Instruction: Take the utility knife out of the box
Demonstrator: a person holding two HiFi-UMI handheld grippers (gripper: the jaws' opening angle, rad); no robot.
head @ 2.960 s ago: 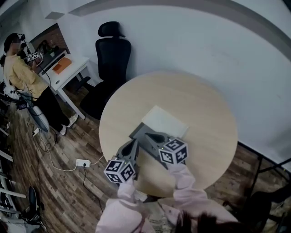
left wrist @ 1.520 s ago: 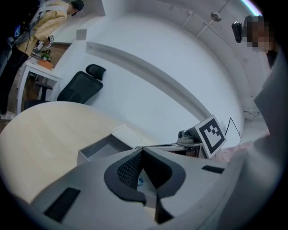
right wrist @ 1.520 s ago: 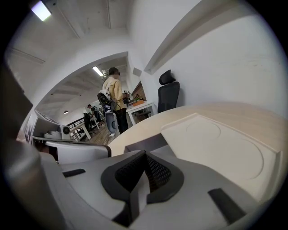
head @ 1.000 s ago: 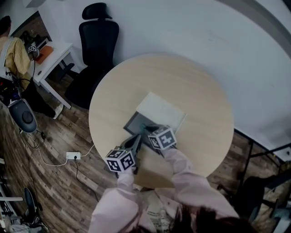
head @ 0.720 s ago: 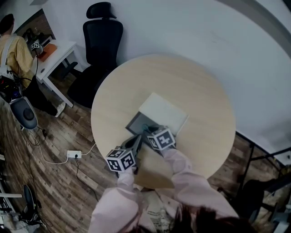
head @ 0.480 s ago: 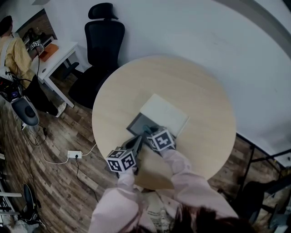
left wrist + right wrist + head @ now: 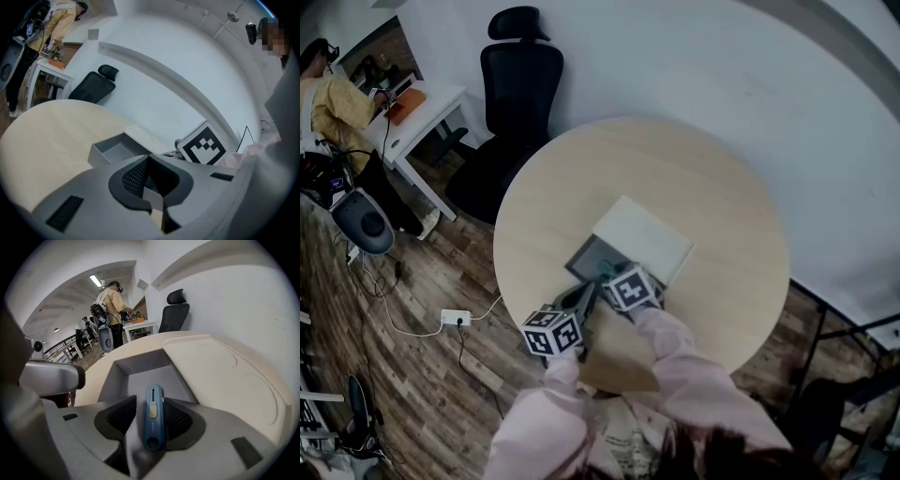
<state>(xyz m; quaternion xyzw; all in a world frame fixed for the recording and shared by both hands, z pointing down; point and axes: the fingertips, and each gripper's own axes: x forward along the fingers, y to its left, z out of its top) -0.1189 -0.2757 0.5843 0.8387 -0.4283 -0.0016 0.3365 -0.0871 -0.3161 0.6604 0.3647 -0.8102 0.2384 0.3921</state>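
While its jaws had just been opening and now stood wide apart, the right gripper (image 7: 150, 405) pointed steeply down into the open grey box (image 7: 584, 259). The blue utility knife (image 7: 153, 420) lay lengthwise between its two dark pads. The knife's pale slider faced up and its far end pointed toward the box's far wall, with the grey floor of the box showing beyond it. A narrow gap showed between the knife and the pad at the left of the right gripper view. The other pad stood just beside the knife, and whether it touched could not be told, so the knife was framed by the jaws rather than clamped. The box sat on the half of the round table (image 7: 694, 164) nearest the person, back from the near edge. Its pale lid (image 7: 645, 238) lay flat against its far right side. The left gripper (image 7: 581, 300) hung low just beside the box's near left corner, aimed almost level, its jaws drawn together with nothing between them.
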